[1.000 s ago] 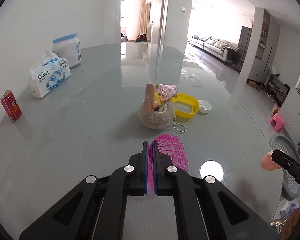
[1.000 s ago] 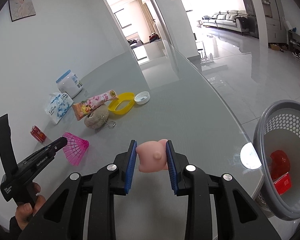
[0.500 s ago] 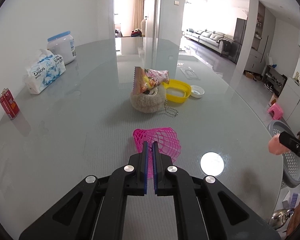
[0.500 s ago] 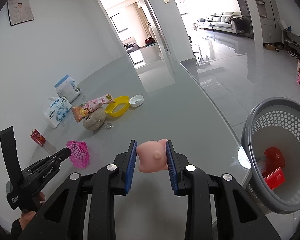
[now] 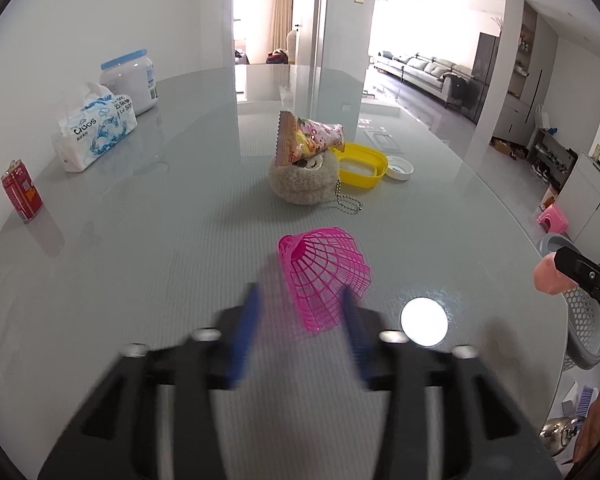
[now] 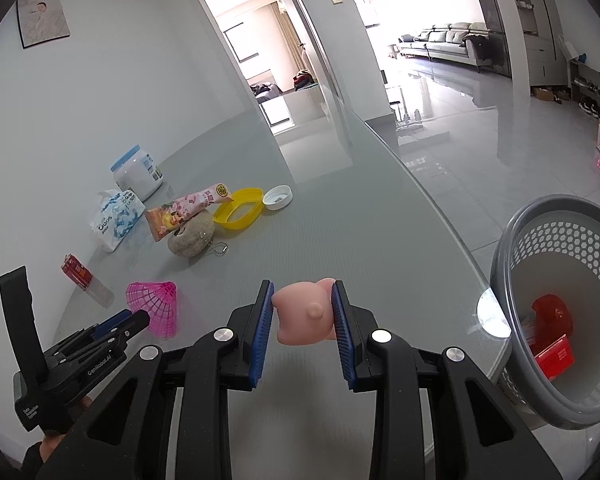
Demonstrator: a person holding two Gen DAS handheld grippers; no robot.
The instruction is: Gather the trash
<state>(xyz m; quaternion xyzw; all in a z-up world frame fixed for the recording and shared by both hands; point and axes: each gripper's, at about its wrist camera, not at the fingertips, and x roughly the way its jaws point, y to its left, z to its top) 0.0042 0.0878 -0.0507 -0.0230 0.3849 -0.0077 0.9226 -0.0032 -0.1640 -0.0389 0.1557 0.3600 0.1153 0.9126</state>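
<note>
the left claw (image 5: 300, 320) is opening right now, and the pink net cone (image 5: 324, 276) is lying on its side on the worktop (image 5: 140, 240), partly between the two blue pads but not squeezed by them. the cone is looking very light and bendy, like thin plastic mesh full of holes, so it is probably going to squash easily and slide on the shiny glass. the best place to pinch it is likely the small closed end, where the plastic is thicker, or flat across the wide rim.

the right claw (image 6: 303, 312) is squeezing a soft peach squishy toy (image 6: 304, 314), and the toy is bulging a little between the pads. it is looking rubbery and light. the grey basket (image 6: 516, 240) is standing just past the worktop edge on the right, with red trash already inside.
</note>
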